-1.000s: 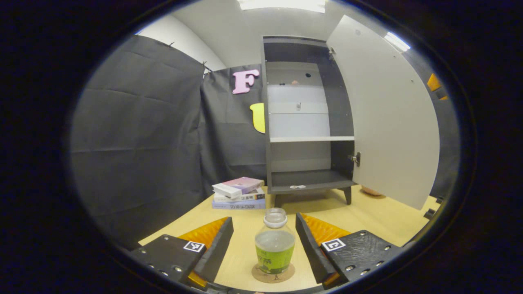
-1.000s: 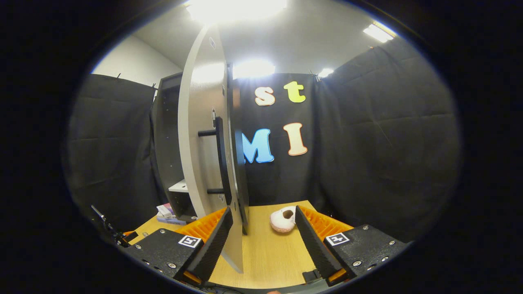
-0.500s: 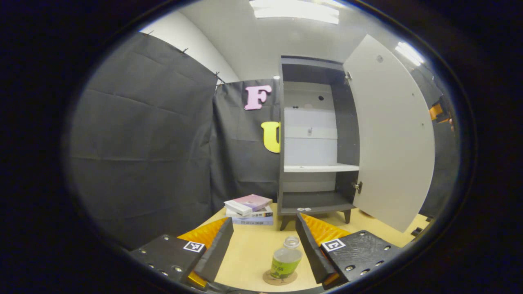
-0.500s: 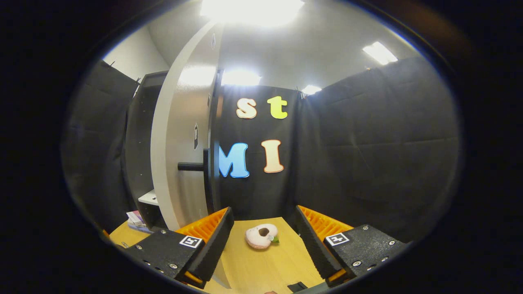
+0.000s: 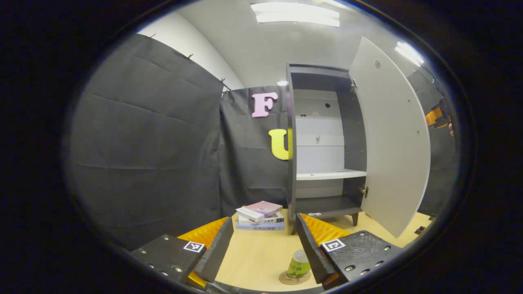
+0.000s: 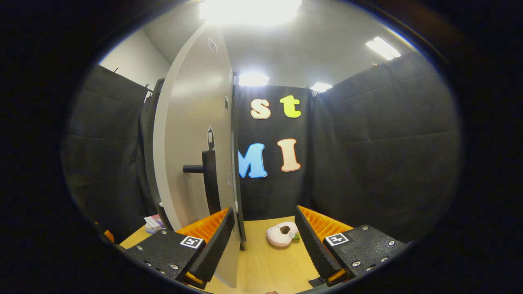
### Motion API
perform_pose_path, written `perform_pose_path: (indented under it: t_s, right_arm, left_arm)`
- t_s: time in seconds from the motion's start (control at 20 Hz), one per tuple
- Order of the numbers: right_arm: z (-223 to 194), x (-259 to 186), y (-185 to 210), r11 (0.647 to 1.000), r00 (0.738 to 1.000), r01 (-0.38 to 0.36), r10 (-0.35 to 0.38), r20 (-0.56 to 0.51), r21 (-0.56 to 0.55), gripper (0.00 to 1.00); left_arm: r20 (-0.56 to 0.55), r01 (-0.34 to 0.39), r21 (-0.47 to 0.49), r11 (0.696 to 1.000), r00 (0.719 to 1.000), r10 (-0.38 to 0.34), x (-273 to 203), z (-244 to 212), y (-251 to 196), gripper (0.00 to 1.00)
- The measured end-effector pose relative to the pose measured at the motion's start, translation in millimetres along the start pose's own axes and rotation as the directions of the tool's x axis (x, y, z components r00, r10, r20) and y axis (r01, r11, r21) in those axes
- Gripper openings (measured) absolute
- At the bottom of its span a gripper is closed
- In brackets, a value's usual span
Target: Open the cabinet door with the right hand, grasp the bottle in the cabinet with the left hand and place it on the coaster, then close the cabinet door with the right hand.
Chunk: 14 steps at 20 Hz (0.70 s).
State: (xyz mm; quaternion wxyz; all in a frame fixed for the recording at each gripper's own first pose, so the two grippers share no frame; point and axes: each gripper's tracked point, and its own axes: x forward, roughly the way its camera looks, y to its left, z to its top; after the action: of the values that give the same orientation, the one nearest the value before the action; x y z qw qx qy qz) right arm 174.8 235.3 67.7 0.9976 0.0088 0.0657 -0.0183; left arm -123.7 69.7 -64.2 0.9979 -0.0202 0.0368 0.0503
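Observation:
The bottle (image 5: pixel 299 267), clear with a green label, stands upright on the round coaster (image 5: pixel 293 279) on the wooden table, partly hidden behind one finger (image 5: pixel 312 249). My left gripper (image 5: pixel 263 245) is open, above and back from the bottle. The dark cabinet (image 5: pixel 322 143) stands open with bare shelves, and its pale door (image 5: pixel 392 143) is swung out to the right. In the right gripper view the door (image 6: pixel 192 155) and its dark bar handle (image 6: pixel 210 179) are close on the left. My right gripper (image 6: pixel 263 241) is open, and the door's lower edge lies just inside its left finger.
A stack of books (image 5: pixel 261 214) lies left of the cabinet's foot. A pale ring-shaped plush toy (image 6: pixel 282 234) rests on the table past the right gripper. Black cloth walls close the booth in. The other gripper (image 5: pixel 437 117) shows beyond the door's far edge.
The left gripper has drawn back and up from the bottle, which stays on the coaster. The right gripper has shifted along the door's outer face; the handle now sits closer.

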Motion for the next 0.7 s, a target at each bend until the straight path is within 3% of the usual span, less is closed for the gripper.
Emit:
perform_pose_path:
  t_s: [0.1,0.7]
  right_arm:
    - [0.4,-0.4,14.4,1.0,1.0,-0.031,0.031,0.001,-0.001,0.93]
    - [1.0,17.4,107.8,0.977,0.977,-0.211,0.211,0.006,0.003,0.93]
  left_arm:
    - [-0.006,-0.01,0.005,1.0,1.0,0.01,-1.7,-3.4,2.0,0.88]
    - [-0.021,-0.108,0.003,0.994,0.994,0.108,-13.8,-1.9,32.6,0.91]
